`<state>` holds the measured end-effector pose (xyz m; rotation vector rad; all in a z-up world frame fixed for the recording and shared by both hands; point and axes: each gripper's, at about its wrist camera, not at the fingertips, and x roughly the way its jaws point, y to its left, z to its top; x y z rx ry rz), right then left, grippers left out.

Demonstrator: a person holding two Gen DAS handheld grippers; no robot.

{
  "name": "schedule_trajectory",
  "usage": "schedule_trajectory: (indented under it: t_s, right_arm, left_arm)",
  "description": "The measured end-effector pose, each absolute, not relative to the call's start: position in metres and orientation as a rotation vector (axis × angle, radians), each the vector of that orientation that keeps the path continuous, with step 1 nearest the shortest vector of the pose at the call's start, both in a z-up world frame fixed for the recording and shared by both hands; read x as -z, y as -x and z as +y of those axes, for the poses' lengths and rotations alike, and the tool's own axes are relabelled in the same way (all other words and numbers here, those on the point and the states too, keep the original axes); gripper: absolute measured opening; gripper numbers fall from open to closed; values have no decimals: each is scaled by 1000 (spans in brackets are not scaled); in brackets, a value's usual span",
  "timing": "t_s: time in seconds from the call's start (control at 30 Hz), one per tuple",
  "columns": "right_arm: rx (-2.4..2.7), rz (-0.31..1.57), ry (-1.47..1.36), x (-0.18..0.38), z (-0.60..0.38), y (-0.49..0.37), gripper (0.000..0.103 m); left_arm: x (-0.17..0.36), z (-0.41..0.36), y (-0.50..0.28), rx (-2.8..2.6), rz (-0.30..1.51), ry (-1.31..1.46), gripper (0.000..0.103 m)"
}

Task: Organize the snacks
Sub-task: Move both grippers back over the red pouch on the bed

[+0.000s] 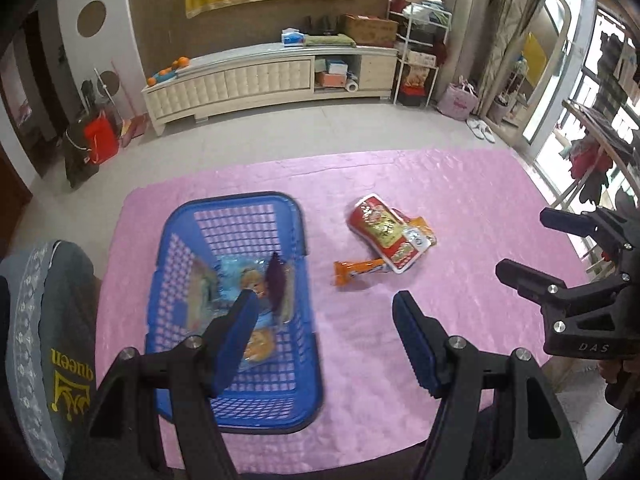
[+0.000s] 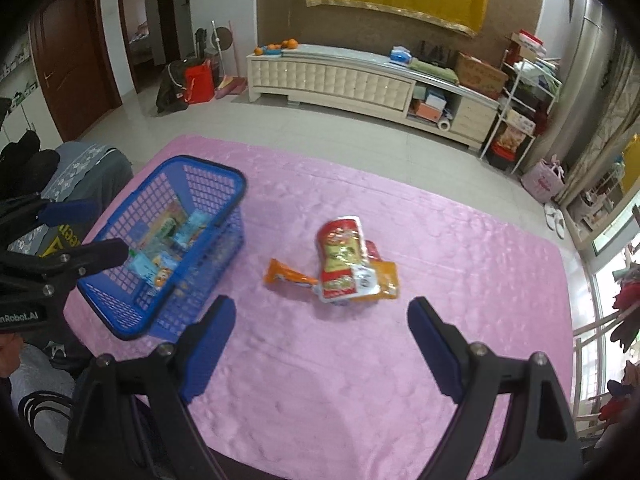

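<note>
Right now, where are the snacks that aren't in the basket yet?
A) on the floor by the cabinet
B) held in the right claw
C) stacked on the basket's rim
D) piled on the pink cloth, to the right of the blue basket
D: the red packet and the orange packet lie in a small pile on the pink cloth, apart from the blue basket, and both claws are open and hold nothing.
</note>
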<state>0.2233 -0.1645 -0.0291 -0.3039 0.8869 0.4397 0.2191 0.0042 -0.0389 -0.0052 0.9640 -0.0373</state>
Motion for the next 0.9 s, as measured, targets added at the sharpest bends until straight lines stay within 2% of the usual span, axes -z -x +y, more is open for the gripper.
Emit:
schedule_trajectory:
  t_s: [0.33, 0.67, 0.9]
  right_arm:
    - [-380, 939, 201, 54, -211, -274, 90]
    - [-245, 989, 201, 106, -230, -335, 90]
    - [-159, 1017, 25, 133, -249, -373, 90]
  left_arm:
    - [64, -56, -276, 28, 1048, -55, 68]
    - [123, -73, -349, 10, 1172, 44, 67]
    - [159, -77, -394, 6, 1215, 137, 67]
